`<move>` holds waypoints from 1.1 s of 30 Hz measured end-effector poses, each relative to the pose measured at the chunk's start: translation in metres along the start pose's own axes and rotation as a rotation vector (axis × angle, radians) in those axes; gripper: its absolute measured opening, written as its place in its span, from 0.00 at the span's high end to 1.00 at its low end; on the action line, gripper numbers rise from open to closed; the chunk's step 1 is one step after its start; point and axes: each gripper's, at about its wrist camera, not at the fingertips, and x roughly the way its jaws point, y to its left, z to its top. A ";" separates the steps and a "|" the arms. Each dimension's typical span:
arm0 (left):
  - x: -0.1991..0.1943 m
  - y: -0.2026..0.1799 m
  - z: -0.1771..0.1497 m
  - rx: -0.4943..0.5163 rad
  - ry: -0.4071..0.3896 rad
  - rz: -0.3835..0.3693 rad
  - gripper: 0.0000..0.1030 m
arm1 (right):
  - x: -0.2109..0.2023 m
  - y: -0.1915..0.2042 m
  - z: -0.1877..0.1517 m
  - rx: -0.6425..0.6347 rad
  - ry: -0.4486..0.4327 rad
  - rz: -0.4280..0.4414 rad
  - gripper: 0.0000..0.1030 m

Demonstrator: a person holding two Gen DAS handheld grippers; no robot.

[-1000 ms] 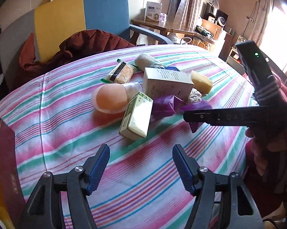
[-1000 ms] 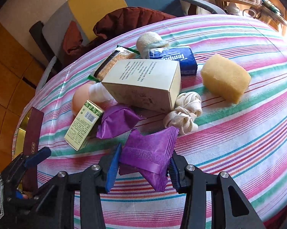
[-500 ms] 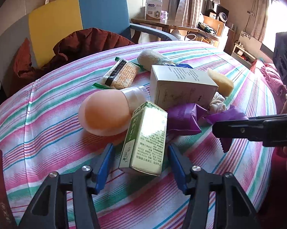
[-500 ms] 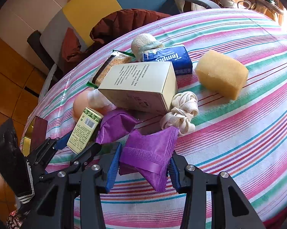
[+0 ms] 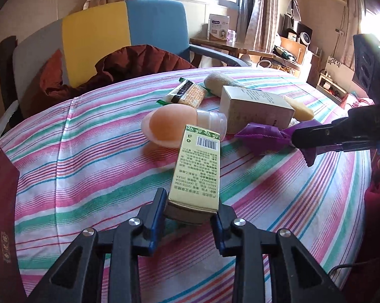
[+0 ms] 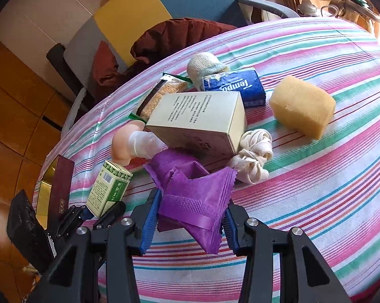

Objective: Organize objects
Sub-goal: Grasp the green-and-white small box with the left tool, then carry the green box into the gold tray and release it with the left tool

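Note:
A green-and-yellow carton (image 5: 197, 166) lies on the striped tablecloth (image 5: 88, 166). My left gripper (image 5: 191, 202) is closing on its near end, and both blue pads press its sides. The right wrist view shows the same carton (image 6: 109, 189) in the left gripper (image 6: 98, 212) at lower left. My right gripper (image 6: 190, 209) is shut on a purple sachet (image 6: 197, 197), which sticks out past the fingers. A second purple sachet (image 6: 174, 164) lies just behind it. Seen from the left wrist, the right gripper (image 5: 303, 139) comes in from the right with the sachet (image 5: 263, 136).
Behind the carton lie a peach silicone item (image 5: 169, 126), a beige box (image 6: 197, 121), a cracker packet (image 6: 159, 96), a blue tissue pack (image 6: 238, 85), a yellow sponge (image 6: 301, 103) and a white cord bundle (image 6: 253, 156). A maroon box (image 5: 0, 214) stands at the table's left edge. A chair (image 5: 96, 32) holds a brown jacket.
My left gripper moved forward and down to the green carton and shut on its near end. The right gripper kept still with the purple sachet.

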 end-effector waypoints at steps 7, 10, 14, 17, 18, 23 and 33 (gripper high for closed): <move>-0.016 0.013 -0.014 -0.076 -0.024 0.003 0.71 | 0.004 0.021 -0.005 -0.086 0.011 0.064 0.55; -0.024 0.014 -0.019 -0.096 -0.042 -0.004 0.71 | 0.003 0.027 -0.007 -0.127 0.002 0.055 0.55; -0.033 0.012 -0.034 -0.102 -0.055 -0.017 0.71 | 0.002 0.030 -0.007 -0.136 0.002 0.088 0.55; -0.047 0.009 -0.044 -0.091 -0.065 -0.036 0.71 | 0.004 0.034 -0.009 -0.157 0.009 0.083 0.55; -0.052 0.011 -0.046 -0.101 -0.072 -0.048 0.71 | 0.005 0.035 -0.010 -0.165 0.012 0.081 0.55; -0.083 0.024 -0.050 -0.167 -0.123 -0.077 0.71 | 0.008 0.039 -0.012 -0.191 0.025 0.075 0.55; -0.143 0.072 -0.052 -0.306 -0.230 -0.024 0.71 | 0.008 0.038 -0.013 -0.171 0.034 0.115 0.55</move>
